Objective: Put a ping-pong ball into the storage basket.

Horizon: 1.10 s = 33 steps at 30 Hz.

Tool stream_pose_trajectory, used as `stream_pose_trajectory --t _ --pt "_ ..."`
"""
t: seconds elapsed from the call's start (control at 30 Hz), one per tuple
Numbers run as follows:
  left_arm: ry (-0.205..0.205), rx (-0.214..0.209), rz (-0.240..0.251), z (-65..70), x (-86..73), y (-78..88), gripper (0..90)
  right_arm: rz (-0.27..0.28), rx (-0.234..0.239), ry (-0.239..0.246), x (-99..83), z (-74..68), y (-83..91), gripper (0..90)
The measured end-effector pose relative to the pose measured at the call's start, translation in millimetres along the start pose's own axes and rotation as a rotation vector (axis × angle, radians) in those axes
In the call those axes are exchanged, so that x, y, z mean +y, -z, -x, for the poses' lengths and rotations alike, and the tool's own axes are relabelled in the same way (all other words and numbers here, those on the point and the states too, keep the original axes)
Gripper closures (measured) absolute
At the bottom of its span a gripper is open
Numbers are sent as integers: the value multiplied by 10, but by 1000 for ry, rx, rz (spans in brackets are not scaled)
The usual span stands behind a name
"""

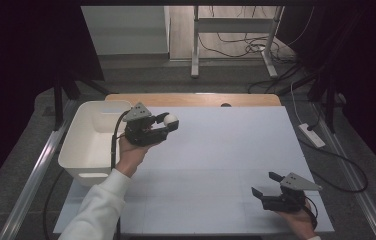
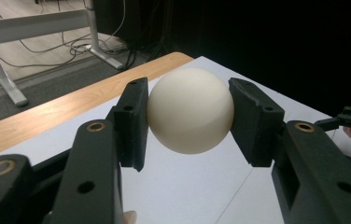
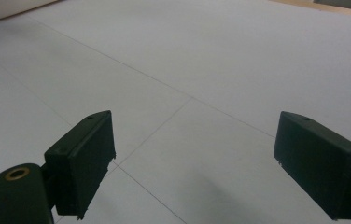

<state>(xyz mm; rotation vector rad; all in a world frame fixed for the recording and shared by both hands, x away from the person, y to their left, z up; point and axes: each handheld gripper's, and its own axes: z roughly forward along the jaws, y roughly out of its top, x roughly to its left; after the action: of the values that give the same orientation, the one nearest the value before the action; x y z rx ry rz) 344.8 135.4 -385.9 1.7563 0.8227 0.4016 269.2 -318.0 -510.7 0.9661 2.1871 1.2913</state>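
Note:
A cream-white ball (image 2: 190,109) is clamped between the two black pads of my left gripper (image 2: 187,119), held above the white table sheet. From above, the ball (image 1: 170,119) pokes out at the tip of that left gripper (image 1: 168,121), just right of the white bin (image 1: 88,142). My right gripper (image 1: 265,183) rests low at the table's front right with its jaws wide apart. Between its pads (image 3: 82,158) there is only bare sheet, and the right gripper (image 3: 194,172) holds nothing.
The white bin stands at the table's left edge, beside my left hand. A wooden strip (image 1: 196,99) runs along the far edge of the white sheet (image 1: 216,150). Beyond the table are desk legs and loose cables (image 1: 246,47) on the floor.

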Motion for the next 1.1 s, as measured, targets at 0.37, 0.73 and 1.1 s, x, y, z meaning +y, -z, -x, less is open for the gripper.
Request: stream_pose_trajectory --t 0.37,0.73,1.1 --pt "2 16 23 -36 53 106 509 0 -2 -1 0 1 1 125" --pt "6 34 40 -78 89 206 509 -1 -4 0 0 4 0 125" --pt "13 49 55 -123 127 310 509 -1 -5 1 0 4 -1 125"
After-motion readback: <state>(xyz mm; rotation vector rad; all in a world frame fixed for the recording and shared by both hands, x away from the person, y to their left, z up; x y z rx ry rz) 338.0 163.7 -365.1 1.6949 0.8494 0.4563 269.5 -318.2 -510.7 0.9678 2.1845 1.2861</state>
